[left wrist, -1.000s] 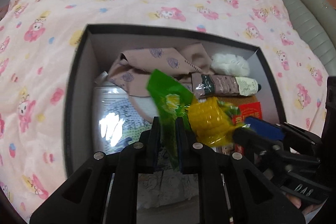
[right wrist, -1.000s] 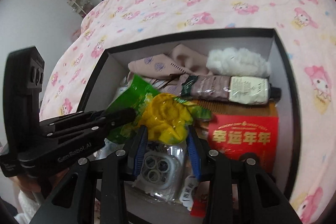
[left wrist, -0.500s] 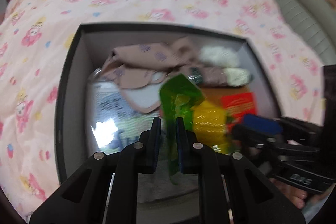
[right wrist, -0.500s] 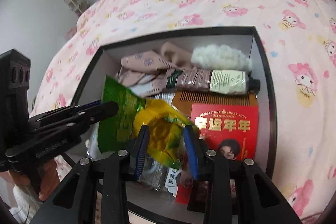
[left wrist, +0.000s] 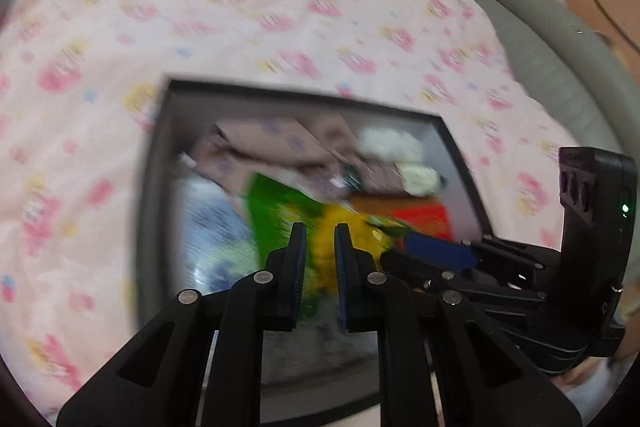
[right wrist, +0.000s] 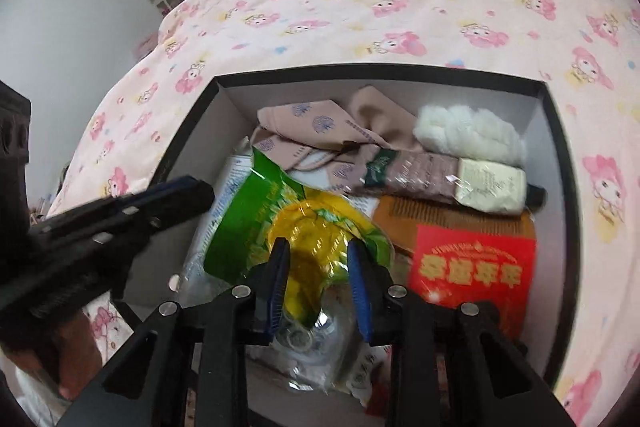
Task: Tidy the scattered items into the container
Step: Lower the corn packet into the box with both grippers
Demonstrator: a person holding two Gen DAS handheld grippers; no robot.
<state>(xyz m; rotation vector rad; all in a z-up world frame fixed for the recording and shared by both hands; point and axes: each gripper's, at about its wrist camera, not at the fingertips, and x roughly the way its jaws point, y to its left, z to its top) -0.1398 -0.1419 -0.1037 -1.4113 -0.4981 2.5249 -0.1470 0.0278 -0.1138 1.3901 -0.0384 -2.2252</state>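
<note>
The right gripper (right wrist: pixel 316 259) hangs over the near half of the box (right wrist: pixel 560 155), and its blue-padded jaws are drawing together around the yellow, bulging end of a green and yellow snack packet (right wrist: pixel 280 211). The yellow film sits right between the two pads; whether they actually press on it yet, I cannot tell. The packet lies inside the box, on top of the other things, its green end pointing toward the far left corner.

The left gripper (right wrist: pixel 176 195) comes in from the left edge of the box, its narrow tip just beside the packet's green end. In the blurred left wrist view its jaws stand only a little apart, with the packet showing in the gap; whether it pinches the packet is not clear from either view.

Under the packet lies a clear plastic bag (right wrist: pixel 308 343) with small round things in it, near the front wall. To the right, a red envelope with gold lettering (right wrist: pixel 472 271) lies flat toward the right wall, and a brown comb (right wrist: pixel 424 219) pokes out from under its far edge. Beyond that a brownish tube with a pale label (right wrist: pixel 448 179) lies crosswise. A white fluffy bundle (right wrist: pixel 468 135) fills the far right corner, and beige patterned cloth (right wrist: pixel 320 131) is heaped along the back wall.

The box rests on a pink cartoon-print bedsheet (right wrist: pixel 400 7).
</note>
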